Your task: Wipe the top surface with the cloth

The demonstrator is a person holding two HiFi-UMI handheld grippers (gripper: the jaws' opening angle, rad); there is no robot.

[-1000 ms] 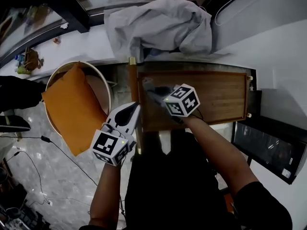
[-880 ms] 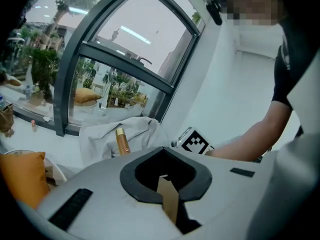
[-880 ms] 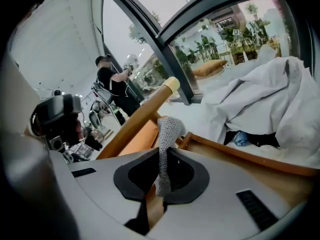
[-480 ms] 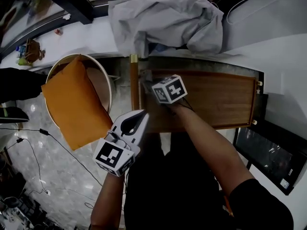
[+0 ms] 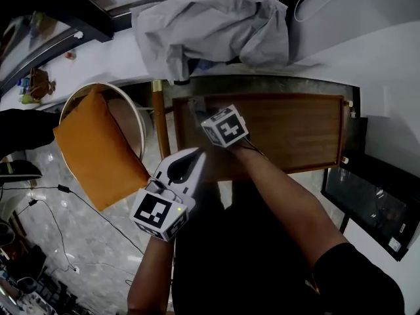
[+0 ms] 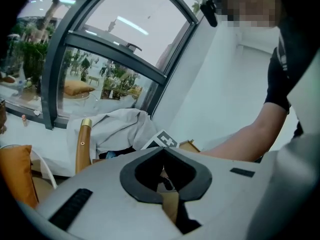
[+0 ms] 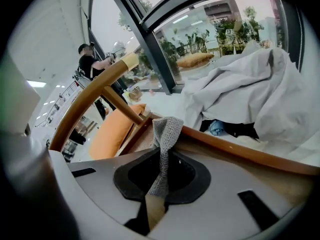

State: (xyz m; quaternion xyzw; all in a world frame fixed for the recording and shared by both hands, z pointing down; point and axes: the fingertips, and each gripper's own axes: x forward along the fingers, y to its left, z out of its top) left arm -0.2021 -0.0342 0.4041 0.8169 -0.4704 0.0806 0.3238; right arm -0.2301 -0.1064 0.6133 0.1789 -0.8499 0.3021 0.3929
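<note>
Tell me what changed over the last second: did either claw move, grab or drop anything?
The right claw, shut on the grey knitted cloth, slid over the brown wooden top toward its far left corner. Nothing was picked up or let go. The left claw stayed shut and empty by the near left edge. The orange cushion and crumpled grey sheet lay as before.

Cloth (image 7: 165,134): grey, fine knit weave. Top (image 5: 302,126): reddish-brown wood grain; cushion (image 5: 98,153) orange; draped fabric (image 5: 216,25) pale grey. Left gripper (image 6: 164,156) and right gripper (image 7: 162,156): pale grey shells, black pads; cubes (image 5: 225,126) black-and-white squares.
</note>
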